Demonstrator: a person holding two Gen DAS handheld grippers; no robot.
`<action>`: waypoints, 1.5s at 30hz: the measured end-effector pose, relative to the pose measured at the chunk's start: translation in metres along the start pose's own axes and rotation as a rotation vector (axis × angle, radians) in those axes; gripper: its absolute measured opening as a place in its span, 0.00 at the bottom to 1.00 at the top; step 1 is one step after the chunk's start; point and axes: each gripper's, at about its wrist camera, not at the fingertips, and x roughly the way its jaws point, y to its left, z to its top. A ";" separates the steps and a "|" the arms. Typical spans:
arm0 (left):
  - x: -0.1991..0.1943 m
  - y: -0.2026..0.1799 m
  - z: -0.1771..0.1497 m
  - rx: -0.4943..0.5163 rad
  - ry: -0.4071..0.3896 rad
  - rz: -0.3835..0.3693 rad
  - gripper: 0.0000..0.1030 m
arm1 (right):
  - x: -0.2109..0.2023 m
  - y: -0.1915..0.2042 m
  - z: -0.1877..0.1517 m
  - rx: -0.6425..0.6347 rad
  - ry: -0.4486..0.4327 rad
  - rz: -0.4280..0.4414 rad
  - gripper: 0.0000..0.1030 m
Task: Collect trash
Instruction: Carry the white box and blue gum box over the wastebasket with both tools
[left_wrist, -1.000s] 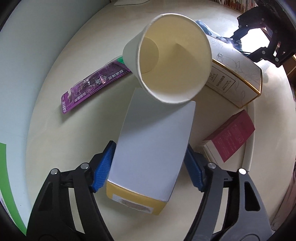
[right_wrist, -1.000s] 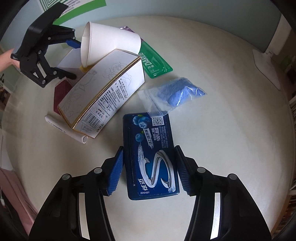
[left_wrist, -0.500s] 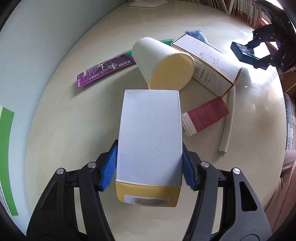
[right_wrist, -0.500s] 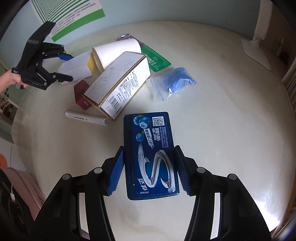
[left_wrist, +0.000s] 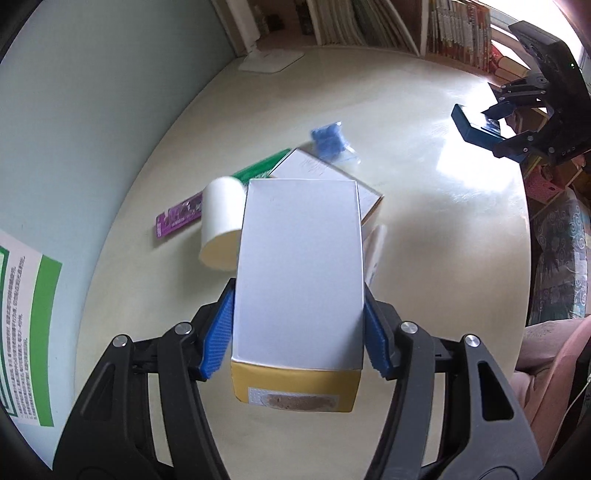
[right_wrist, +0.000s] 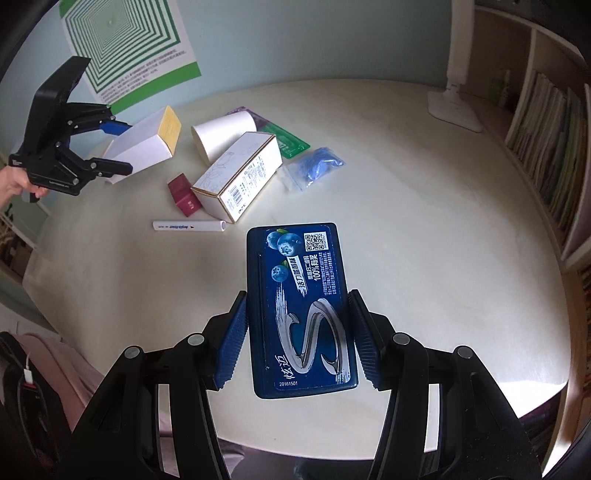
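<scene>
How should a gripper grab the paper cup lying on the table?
Probably across its round sides, near the middle. The paper cup lies tipped over, open mouth toward the left gripper, beside the long white box. Coming from above, with fingers straddling the curved wall, looks clearest. Squeeze gently, since paper crushes.

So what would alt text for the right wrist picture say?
The right gripper holds a dark blue gum tin above a round cream table. Beyond lie a paper cup, boxes and wrappers.

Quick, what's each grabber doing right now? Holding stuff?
Left gripper: closed on the white box with the yellow end, lifted off the table.
Right gripper: closed on the dark blue gum pack, also lifted.
</scene>
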 end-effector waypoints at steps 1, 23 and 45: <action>-0.005 -0.011 0.007 0.020 -0.014 -0.012 0.57 | -0.006 -0.003 -0.005 0.012 -0.009 -0.010 0.53; 0.011 -0.274 0.077 0.491 -0.091 -0.326 0.57 | -0.134 -0.030 -0.256 0.533 -0.059 -0.251 0.53; 0.114 -0.457 0.045 0.684 0.128 -0.445 0.57 | -0.095 -0.044 -0.440 0.962 -0.036 -0.239 0.53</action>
